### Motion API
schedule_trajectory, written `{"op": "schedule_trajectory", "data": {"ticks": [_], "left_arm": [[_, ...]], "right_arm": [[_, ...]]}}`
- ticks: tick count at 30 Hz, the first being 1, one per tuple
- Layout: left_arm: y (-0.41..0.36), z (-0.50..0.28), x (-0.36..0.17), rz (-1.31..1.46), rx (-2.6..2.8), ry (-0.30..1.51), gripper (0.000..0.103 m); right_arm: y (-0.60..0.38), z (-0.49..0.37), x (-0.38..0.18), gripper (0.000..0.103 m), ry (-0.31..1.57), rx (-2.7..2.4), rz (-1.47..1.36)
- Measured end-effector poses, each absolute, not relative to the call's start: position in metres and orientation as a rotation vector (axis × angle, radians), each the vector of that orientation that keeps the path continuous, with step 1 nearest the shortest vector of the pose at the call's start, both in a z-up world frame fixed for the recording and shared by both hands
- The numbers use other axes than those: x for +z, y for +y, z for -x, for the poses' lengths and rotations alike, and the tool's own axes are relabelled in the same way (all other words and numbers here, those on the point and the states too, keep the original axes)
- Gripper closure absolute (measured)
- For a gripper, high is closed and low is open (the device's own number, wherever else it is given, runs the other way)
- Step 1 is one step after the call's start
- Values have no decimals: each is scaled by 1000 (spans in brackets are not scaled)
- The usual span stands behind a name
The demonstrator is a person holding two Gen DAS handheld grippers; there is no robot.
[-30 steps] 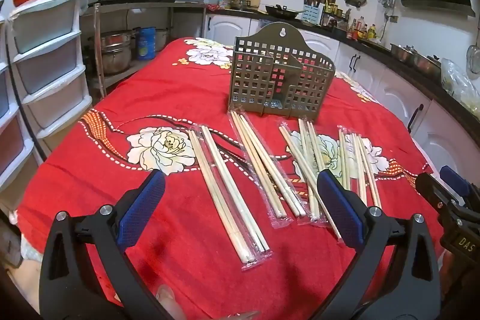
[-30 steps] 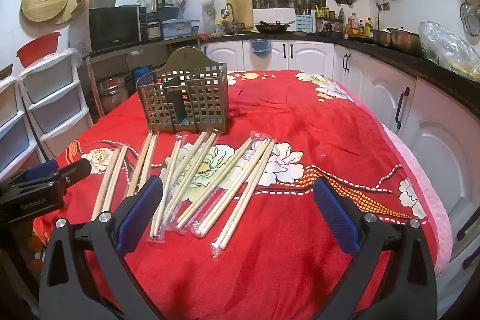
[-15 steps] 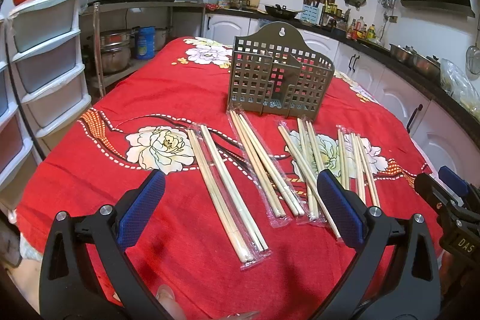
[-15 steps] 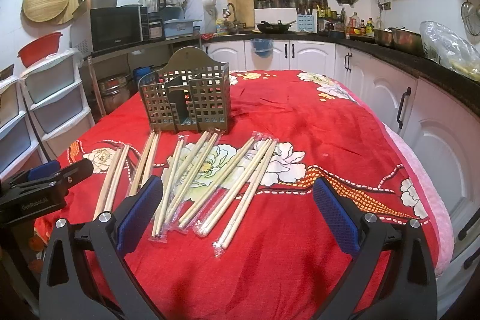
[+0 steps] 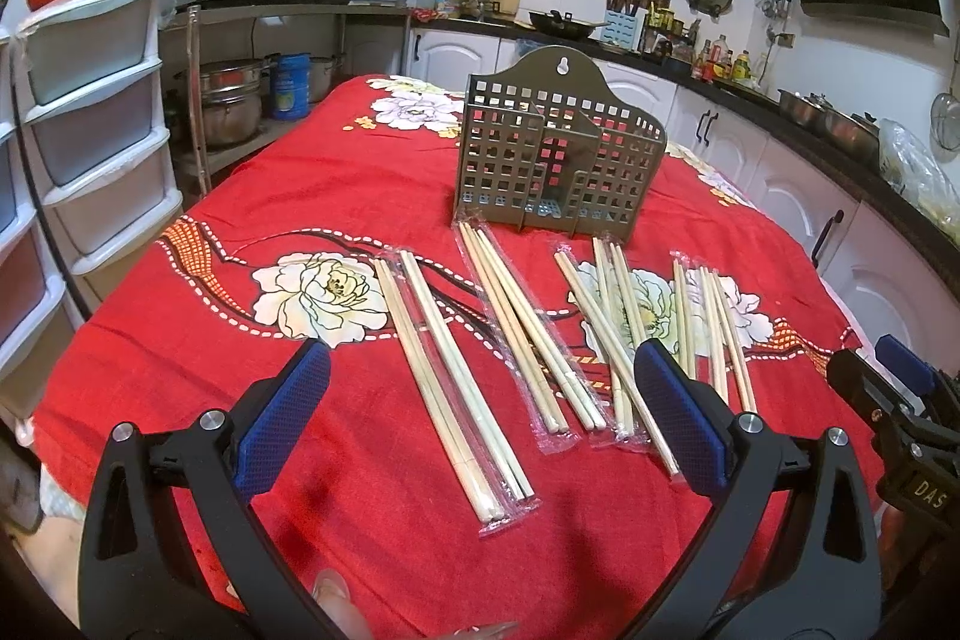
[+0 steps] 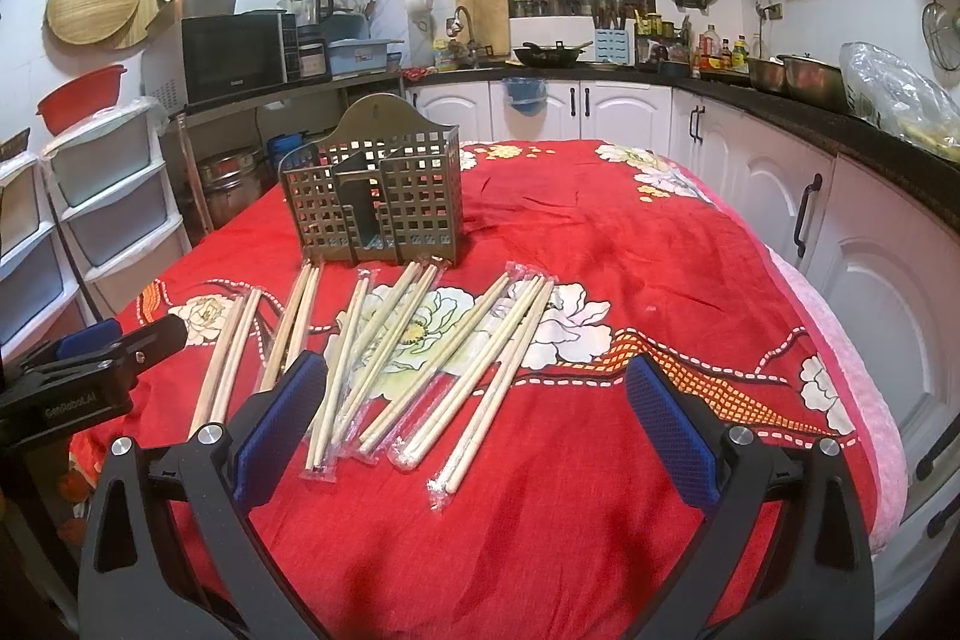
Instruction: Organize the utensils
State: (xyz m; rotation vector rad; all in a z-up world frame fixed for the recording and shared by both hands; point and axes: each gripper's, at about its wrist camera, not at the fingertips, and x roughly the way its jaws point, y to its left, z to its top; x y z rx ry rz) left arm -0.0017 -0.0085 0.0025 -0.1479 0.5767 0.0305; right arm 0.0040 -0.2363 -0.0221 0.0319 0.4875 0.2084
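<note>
Chopsticks in clear sleeves lie in a loose row on the red floral tablecloth (image 5: 210, 328), all in front of the perforated utensil holder (image 5: 558, 160), which stands upright and looks empty through its grid walls. Left gripper (image 5: 480, 418) hovers above the near edge of the table, jaws spread wide, nothing between the blue pads (image 5: 282, 424). Right gripper (image 6: 474, 430) likewise wide apart and empty. Key relation: the leftmost chopstick pack (image 5: 450, 382) lies directly ahead of the left gripper, between its two fingers in that view, with its long axis running roughly away from the camera toward the holder, tilted a little left at the far end. Its near end is close to the fingers; the far end stops short of the holder. Judgement: left gripper is the nearer one for this pack; the right gripper sits closer to the rightmost pack (image 6: 498, 376), which slants up and right. Long axis is about parallel to the fingers, so closing across the pack's width looks feasible without much wrist rotation. No pack is in the holder yet.
</note>
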Motion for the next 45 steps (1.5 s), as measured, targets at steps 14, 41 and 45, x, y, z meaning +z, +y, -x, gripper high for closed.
{"op": "schedule_trajectory", "data": {"ticks": [14, 41, 45], "left_arm": [[-7, 7, 1, 153, 21, 576, 10], [28, -36, 13, 194, 40, 567, 10], [43, -48, 15, 220, 49, 577, 10]], "right_arm": [[-238, -2, -24, 6, 493, 207, -35], [-248, -59, 3, 6, 480, 199, -21], [-252, -79, 6, 6, 498, 197, -28]]}}
